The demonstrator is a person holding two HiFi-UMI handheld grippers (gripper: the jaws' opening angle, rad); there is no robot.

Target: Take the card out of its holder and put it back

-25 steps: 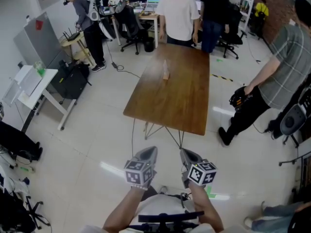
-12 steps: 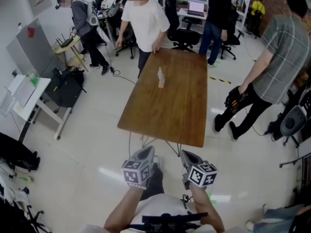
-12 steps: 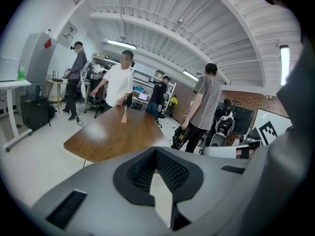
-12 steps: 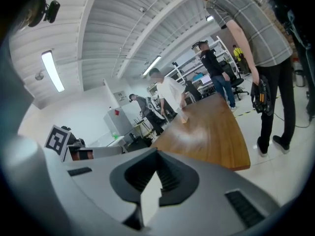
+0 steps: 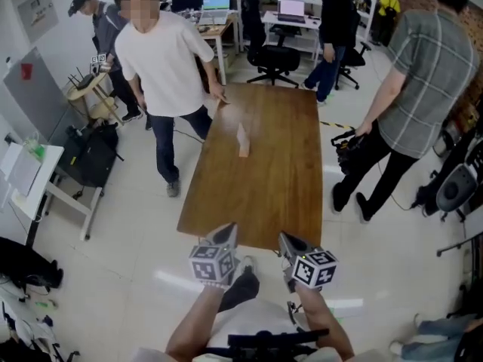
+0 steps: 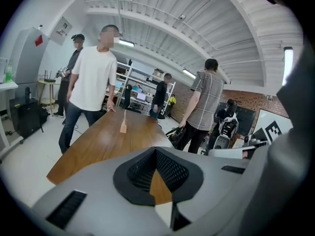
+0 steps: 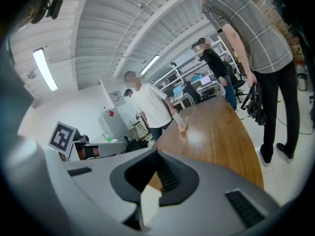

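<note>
Fig.: approach. My left gripper [image 5: 225, 236] and right gripper [image 5: 289, 243]: jaws pressed together, nothing pinched. Card [image 5: 242, 134] upright in holder [image 5: 244, 152] mid-table [image 5: 264, 202], long axis vertical, straight ahead, well apart (left marginally nearer, I judge).

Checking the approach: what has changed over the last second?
The brown wooden table with the small card holder has come nearer as the wearer walks up. The person in a white T-shirt has walked along its left side toward the camera. The left gripper and right gripper stay low, shut and empty.
</note>
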